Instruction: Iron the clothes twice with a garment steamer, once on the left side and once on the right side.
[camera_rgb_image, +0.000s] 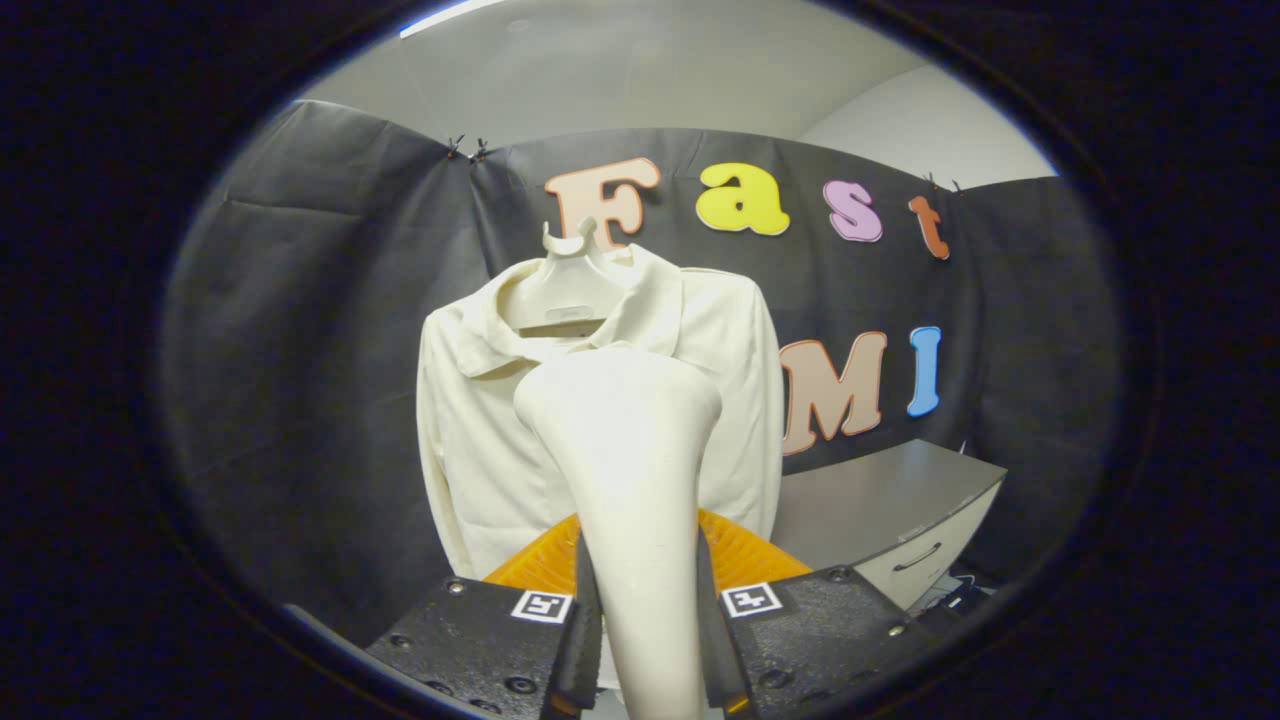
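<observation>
Steamer stands upright at the bottom centre of the frame, its handle clamped between both fingers of the gripper, head flaring toward the shirt. That shirt hangs on a hanger straight ahead, centre frame, its length vertical. Judging by this, each pass should follow that axis, left panel first or right.

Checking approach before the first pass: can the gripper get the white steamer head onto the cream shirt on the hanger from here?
Probably yes. The gripper is shut on the white garment steamer, whose head points at the cream shirt on its white hanger. Nothing stands between them; the grey cabinet sits off to the side.
</observation>
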